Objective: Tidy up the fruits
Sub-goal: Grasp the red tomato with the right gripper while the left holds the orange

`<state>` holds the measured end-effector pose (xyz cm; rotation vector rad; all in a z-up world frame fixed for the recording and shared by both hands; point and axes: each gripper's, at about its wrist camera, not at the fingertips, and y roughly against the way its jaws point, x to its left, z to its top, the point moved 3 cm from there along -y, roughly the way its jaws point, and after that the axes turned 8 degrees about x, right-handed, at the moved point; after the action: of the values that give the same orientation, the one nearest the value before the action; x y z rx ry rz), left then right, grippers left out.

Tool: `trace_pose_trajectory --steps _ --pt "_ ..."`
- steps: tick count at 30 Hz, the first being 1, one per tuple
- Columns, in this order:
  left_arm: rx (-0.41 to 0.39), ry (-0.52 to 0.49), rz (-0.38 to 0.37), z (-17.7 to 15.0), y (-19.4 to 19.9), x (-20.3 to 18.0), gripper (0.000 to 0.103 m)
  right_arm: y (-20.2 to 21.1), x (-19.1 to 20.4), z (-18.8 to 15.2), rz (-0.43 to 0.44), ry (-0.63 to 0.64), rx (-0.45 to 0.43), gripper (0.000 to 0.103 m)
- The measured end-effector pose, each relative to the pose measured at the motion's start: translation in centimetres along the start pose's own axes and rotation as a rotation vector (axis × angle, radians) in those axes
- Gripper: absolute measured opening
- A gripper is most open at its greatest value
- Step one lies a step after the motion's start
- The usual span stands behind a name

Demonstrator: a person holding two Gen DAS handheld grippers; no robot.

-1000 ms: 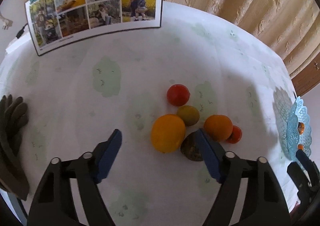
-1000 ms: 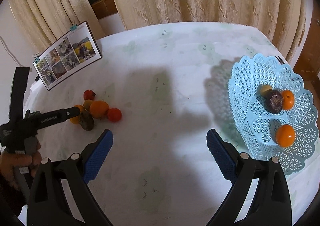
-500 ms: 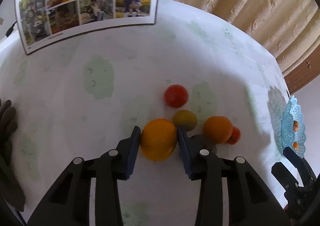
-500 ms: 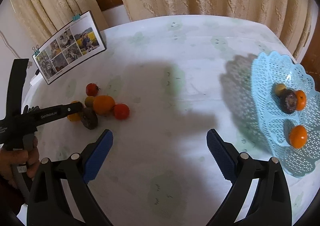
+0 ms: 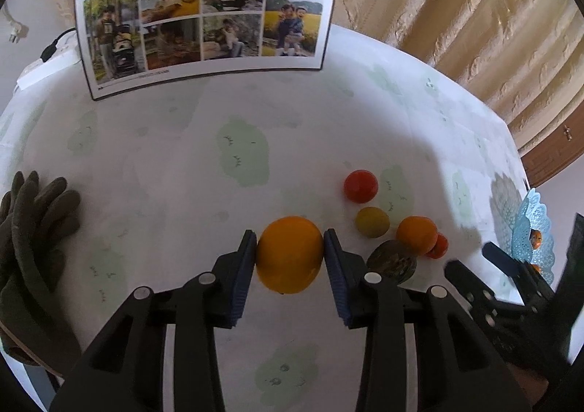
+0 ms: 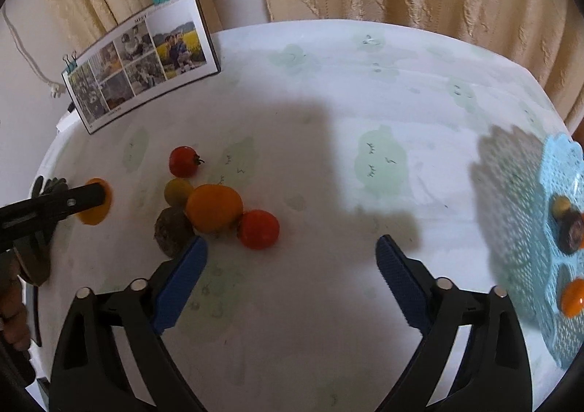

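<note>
My left gripper [image 5: 288, 258] is shut on a big orange [image 5: 290, 254] and holds it clear of the fruit pile, to the pile's left. On the table lie a red tomato [image 5: 360, 186], a small yellow-green fruit [image 5: 372, 222], a smaller orange [image 5: 417, 234], a second red tomato [image 6: 258, 229] and a dark brown fruit [image 6: 172, 231]. My right gripper [image 6: 292, 266] is open and empty, just in front of the pile. The light blue lattice basket [image 6: 558, 266] at the right edge holds several fruits.
A photo calendar [image 5: 204, 25] stands clipped at the back of the round table. A dark glove [image 5: 33, 229] lies at the left edge. Curtains hang behind. White cloth with green patches covers the table [image 6: 365, 101].
My left gripper closed on the big orange and drew it left, away from the pile. My right gripper moved left toward the pile, so the basket slid to the right edge.
</note>
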<state>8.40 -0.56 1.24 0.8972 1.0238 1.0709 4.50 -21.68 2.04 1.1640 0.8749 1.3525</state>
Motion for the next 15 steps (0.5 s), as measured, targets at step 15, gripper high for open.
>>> trace_pose_trajectory --steps 15 --pt "0.008 0.000 0.008 -0.5 0.3 -0.2 0.038 -1.4 0.3 1.3 0.094 0.018 0.015 0.051"
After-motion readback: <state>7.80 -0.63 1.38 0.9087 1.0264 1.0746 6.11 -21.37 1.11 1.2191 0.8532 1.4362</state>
